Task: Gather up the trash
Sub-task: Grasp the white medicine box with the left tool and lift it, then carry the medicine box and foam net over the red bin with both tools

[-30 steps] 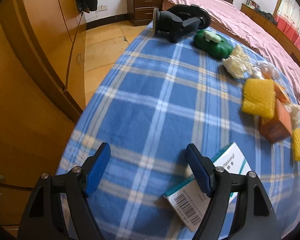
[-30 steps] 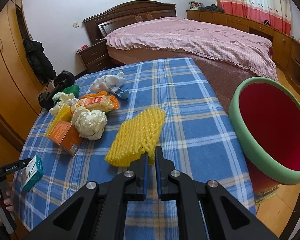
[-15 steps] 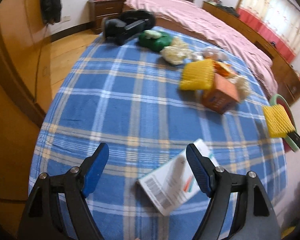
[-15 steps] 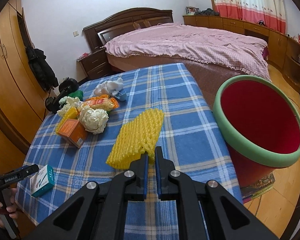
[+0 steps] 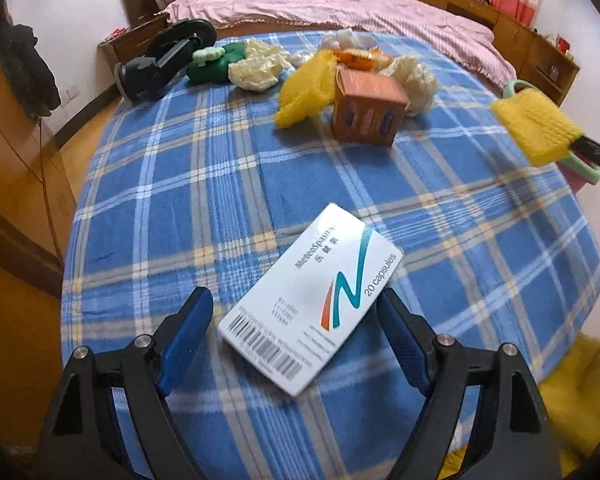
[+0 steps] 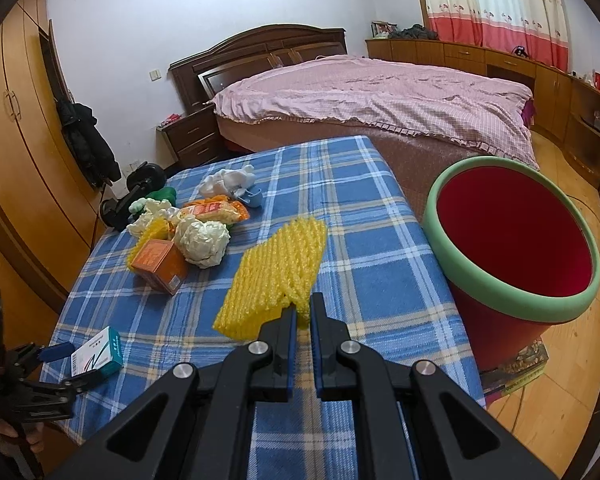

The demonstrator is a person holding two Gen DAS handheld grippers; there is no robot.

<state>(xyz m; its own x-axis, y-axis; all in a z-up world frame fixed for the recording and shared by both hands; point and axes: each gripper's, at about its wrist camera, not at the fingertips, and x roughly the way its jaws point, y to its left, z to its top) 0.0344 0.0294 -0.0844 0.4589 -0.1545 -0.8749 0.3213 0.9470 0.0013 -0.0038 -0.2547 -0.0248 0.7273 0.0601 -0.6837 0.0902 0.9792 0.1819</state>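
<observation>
A white medicine box [image 5: 316, 292] with a barcode lies flat on the blue plaid table [image 5: 220, 184], near its front edge. My left gripper [image 5: 291, 296] straddles the box. Its jaws are opening, and the blue pads stand clear of the box on both sides. My right gripper [image 6: 304, 312] is shut on one end of a yellow foam net [image 6: 278, 276], held above the cloth. The same net [image 5: 536, 128] shows at the right of the left wrist view. A red bin with a green rim [image 6: 434, 216] stands off the table's right side.
At the far left of the table lie an orange carton [image 6: 160, 264], another yellow foam net [image 5: 306, 88], crumpled white bags [image 6: 202, 242], a snack packet [image 6: 216, 210], a green item [image 5: 216, 68] and a black clamp [image 5: 160, 64]. A wardrobe [image 6: 16, 160] stands left, a bed [image 6: 380, 96] behind.
My left gripper has rolled and slid over, so the medicine box now lies between its fingers instead of under the right one. The right gripper carried the foam net slightly toward the bin.
</observation>
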